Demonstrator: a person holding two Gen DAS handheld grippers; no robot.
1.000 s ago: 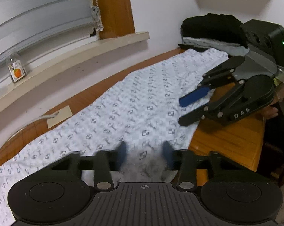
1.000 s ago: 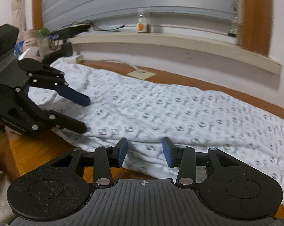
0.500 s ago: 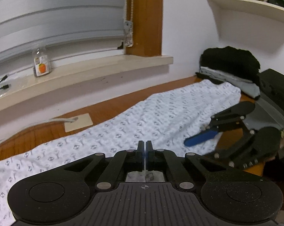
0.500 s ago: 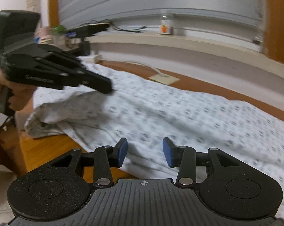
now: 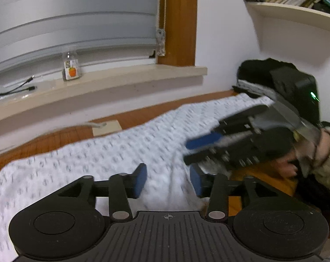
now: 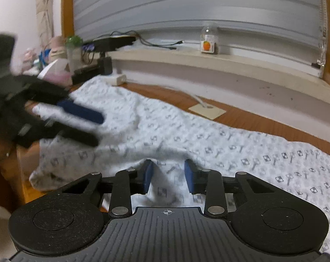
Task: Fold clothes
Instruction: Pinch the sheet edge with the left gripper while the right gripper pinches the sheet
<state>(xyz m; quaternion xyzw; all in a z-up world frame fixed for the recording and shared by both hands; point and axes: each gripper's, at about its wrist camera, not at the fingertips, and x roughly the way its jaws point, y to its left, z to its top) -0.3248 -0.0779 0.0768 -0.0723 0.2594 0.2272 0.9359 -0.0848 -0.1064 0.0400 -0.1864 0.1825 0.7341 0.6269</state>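
presently the patterned garment (image 5: 112, 152) lies along the table's (image 5: 55, 137) near edge. left gripper (image 5: 168, 180) opening, right gripper (image 6: 168, 175) closing, neither clamped; risk: a shallow bite lets the fabric slip.

Wooden table (image 6: 241, 118) under closed grey blinds (image 5: 73, 17), small bottle with an orange label (image 5: 71, 69) on the pale windowsill (image 5: 121, 78), black cables (image 6: 158, 42) beside it, beige square pad (image 6: 207, 111) on the table, books on a wall shelf (image 5: 296, 11), dark folded pile (image 5: 259, 72) in the corner
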